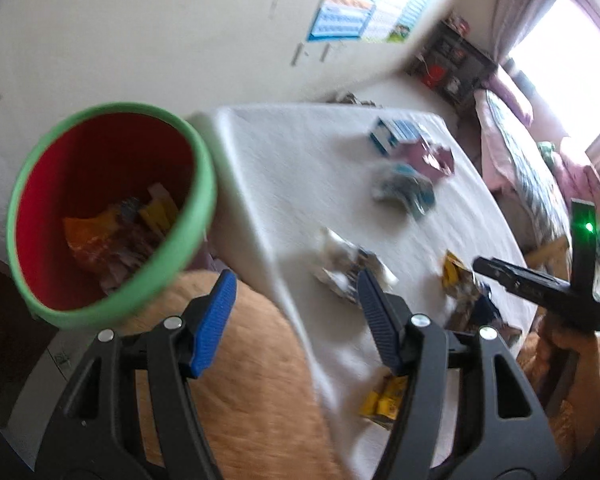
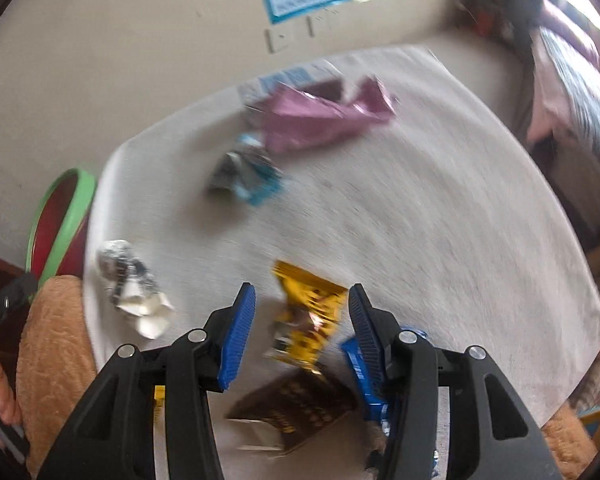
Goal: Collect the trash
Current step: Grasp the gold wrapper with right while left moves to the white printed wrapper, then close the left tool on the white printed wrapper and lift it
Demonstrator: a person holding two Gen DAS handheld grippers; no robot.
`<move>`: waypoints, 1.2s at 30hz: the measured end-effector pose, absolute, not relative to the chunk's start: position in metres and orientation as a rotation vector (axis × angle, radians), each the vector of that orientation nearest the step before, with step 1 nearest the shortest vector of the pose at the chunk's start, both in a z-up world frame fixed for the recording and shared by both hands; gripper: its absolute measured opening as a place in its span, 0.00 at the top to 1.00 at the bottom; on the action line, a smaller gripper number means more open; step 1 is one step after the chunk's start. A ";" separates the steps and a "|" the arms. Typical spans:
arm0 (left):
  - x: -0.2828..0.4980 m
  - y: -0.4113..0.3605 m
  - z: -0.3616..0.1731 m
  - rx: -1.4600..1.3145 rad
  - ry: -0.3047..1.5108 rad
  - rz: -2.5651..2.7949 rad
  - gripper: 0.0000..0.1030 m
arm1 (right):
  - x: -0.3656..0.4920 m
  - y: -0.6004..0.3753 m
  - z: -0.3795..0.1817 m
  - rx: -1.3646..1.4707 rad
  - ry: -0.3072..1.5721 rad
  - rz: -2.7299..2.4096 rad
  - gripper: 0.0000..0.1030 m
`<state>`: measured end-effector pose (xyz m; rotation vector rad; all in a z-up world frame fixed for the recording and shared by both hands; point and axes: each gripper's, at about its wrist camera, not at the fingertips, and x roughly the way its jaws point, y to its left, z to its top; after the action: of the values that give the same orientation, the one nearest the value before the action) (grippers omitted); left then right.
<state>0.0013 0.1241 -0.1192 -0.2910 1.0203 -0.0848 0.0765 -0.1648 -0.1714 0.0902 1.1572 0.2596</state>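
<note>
Left wrist view: bin (image 1: 112, 216) beside the table's (image 1: 300, 184) left edge already holds wrappers; several remain on top. Both grippers, left gripper (image 1: 296, 320) and right gripper (image 2: 302, 332), gape empty, the right above a yellow wrapper (image 2: 308, 312) near the front edge.

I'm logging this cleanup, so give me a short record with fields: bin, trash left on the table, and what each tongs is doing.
bin: red inside, green rim, beside the table, wrappers already in it
trash on table: pink wrapper, blue-grey wrapper, silver-white wrapper, yellow wrapper, brown wrapper
left tongs: open, empty
right tongs: open, yellow wrapper seen between the jaws, not gripped
</note>
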 end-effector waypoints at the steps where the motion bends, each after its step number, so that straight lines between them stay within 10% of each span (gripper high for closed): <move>1: 0.001 0.116 -0.122 -0.283 1.032 -0.087 0.42 | 0.076 -0.169 -0.178 0.139 1.172 0.272 0.54; 7: 0.013 0.089 -0.140 -0.296 1.088 -0.068 0.40 | 0.083 -0.163 -0.196 0.173 1.209 0.319 0.57; 13: 0.030 0.075 -0.153 -0.300 1.119 -0.043 0.38 | 0.090 -0.172 -0.195 0.223 1.197 0.308 0.90; 36: 0.076 0.038 -0.180 -0.139 1.159 -0.117 0.46 | 0.089 -0.187 -0.180 0.279 1.138 0.288 0.89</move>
<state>0.0760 0.0381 -0.1802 -0.1395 1.1587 -0.1170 0.0892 -0.1870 -0.1798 0.2789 1.1383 0.2883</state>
